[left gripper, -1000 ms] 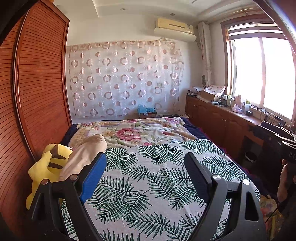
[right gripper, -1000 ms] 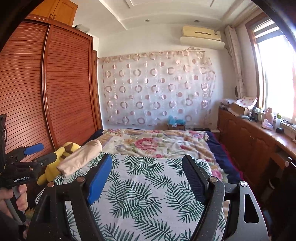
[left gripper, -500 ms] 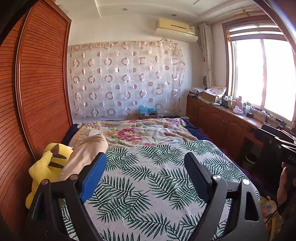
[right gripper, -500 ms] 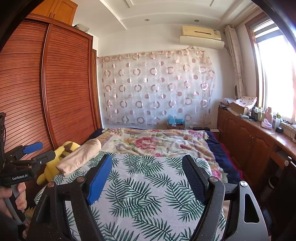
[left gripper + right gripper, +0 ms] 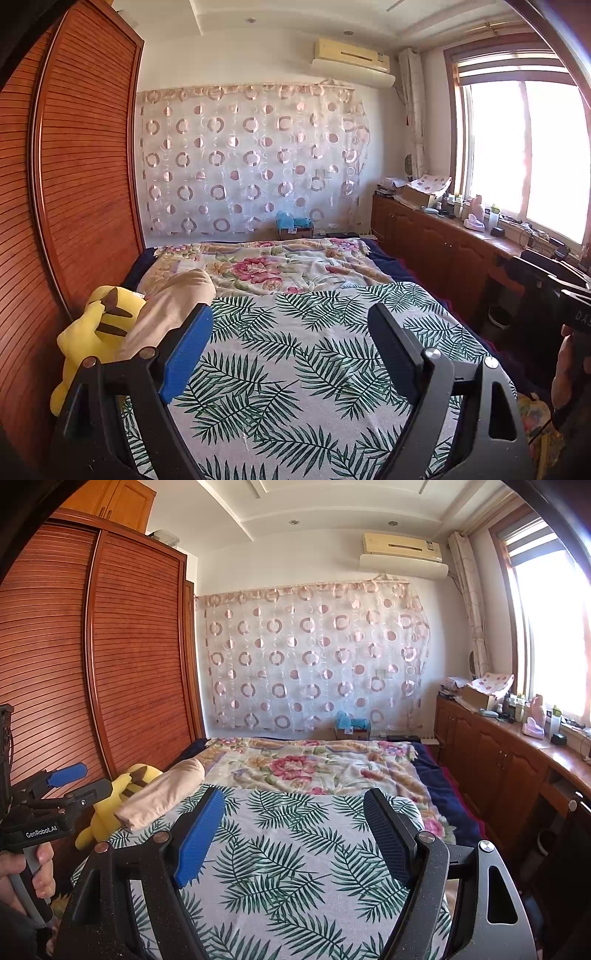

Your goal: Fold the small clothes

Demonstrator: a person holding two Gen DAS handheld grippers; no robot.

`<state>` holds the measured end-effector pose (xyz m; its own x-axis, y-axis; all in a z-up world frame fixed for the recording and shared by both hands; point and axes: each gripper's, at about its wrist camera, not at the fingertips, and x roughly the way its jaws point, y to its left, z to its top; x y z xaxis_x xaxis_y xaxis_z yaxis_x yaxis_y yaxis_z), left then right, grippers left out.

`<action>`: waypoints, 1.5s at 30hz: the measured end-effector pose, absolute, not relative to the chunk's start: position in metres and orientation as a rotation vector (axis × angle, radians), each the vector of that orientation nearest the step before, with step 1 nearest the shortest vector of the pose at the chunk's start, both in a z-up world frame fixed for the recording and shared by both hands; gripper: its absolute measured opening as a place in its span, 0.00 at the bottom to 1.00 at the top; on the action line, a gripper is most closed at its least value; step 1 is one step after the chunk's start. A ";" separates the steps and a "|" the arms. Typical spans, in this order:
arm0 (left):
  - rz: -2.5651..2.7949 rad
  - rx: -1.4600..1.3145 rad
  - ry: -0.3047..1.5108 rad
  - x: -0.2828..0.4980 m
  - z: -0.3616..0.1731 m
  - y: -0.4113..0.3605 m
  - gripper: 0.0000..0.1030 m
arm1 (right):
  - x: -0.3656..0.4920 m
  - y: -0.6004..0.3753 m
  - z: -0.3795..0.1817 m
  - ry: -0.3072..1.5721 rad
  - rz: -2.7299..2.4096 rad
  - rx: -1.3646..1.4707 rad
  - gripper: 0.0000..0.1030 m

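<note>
Left gripper (image 5: 291, 343): sitting at the bottom of the left wrist view, jaws standing wide apart, nothing between them; only the leaf-print sheet (image 5: 306, 354) is showing through the gap.

Right gripper (image 5: 295, 830): sitting at the bottom of the right wrist view, jaws likewise spread, holding nothing.

Left gripper, second sighting: showing at the left edge of the right wrist view, with a hand (image 5: 26, 871) wrapping around its grey handle.

Beige folded cloth (image 5: 173, 306): lying at the left side of the bed, left of centre in the frame, leaning against the yellow plush toy (image 5: 92, 332) and resting partly on the leaf-print sheet. Whether it is a garment or a pillow, I cannot tell. Neither gripper is touching it.

Floral blanket (image 5: 273, 266): lying across the far half of the bed, centre of the frame.

Wooden wardrobe (image 5: 74, 177): filling the left of the frame, slatted doors closed.

Circle-patterned curtain (image 5: 251, 158): hanging on the far wall, upper centre.

Air conditioner (image 5: 351, 61): hanging above the curtain, upper right.

Window (image 5: 528, 155): glaring at the right, over a cluttered wooden cabinet (image 5: 436, 243).
</note>
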<state>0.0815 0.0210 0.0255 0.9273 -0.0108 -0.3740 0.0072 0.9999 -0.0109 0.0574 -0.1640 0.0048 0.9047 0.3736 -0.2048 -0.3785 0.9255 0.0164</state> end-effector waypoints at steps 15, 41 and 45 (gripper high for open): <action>-0.008 -0.008 0.383 0.081 0.026 0.020 0.84 | 0.062 -0.174 0.005 0.200 0.396 -0.029 0.77; -0.009 -0.012 0.381 0.080 0.028 0.018 0.84 | 0.062 -0.179 0.004 0.200 0.399 -0.028 0.77; -0.008 -0.011 0.381 0.080 0.028 0.019 0.84 | 0.062 -0.179 0.004 0.201 0.400 -0.029 0.77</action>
